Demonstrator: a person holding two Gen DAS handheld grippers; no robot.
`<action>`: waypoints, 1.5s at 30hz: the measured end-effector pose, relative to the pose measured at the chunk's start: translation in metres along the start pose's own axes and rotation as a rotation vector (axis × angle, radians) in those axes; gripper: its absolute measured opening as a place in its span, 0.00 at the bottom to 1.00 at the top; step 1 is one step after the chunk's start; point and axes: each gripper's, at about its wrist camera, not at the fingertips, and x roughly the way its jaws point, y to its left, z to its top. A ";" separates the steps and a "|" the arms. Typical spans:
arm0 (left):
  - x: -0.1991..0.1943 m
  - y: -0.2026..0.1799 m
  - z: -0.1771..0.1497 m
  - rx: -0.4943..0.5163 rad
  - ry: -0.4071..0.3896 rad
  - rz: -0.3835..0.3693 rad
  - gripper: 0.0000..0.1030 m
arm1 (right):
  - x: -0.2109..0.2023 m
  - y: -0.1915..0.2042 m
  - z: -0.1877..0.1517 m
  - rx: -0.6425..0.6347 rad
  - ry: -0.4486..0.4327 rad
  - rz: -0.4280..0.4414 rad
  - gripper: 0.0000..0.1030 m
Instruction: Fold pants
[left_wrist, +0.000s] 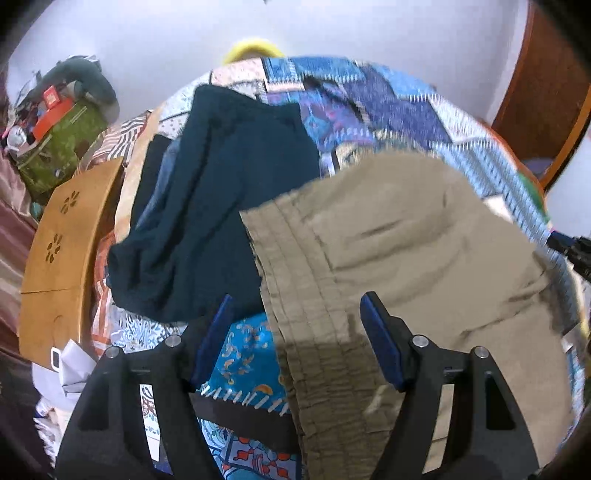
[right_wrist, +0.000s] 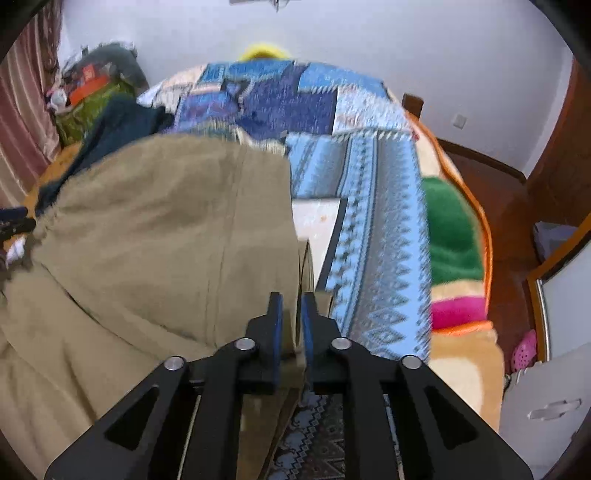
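Khaki pants (left_wrist: 406, 258) lie spread on a patterned blue quilt (left_wrist: 388, 110). Their gathered elastic waistband (left_wrist: 306, 314) runs between my left gripper's fingers. My left gripper (left_wrist: 299, 314) is open and hovers over the waistband's left end, holding nothing. In the right wrist view the pants (right_wrist: 166, 229) fill the left half. My right gripper (right_wrist: 291, 306) is shut on the pants' right edge, with khaki fabric pinched between the blue pads (right_wrist: 306, 321). The quilt (right_wrist: 369, 221) shows to the right of it.
A dark teal garment (left_wrist: 221, 206) lies on the bed left of the pants. A wooden headboard (left_wrist: 62, 258) stands at the left. Cluttered boxes and a green bag (left_wrist: 62, 144) sit beyond it. A green, pink and orange blanket (right_wrist: 454, 243) hangs at the bed's right side, by a wooden door (right_wrist: 554, 166).
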 end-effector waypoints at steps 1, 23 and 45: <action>-0.003 0.003 0.003 -0.010 -0.009 -0.006 0.70 | -0.003 0.000 0.005 0.002 -0.018 0.002 0.28; 0.094 0.036 0.056 -0.112 0.111 -0.017 0.75 | 0.107 -0.006 0.110 0.086 0.008 0.099 0.44; 0.073 0.026 0.068 -0.082 0.021 -0.016 0.46 | 0.123 0.015 0.130 0.042 -0.035 0.052 0.09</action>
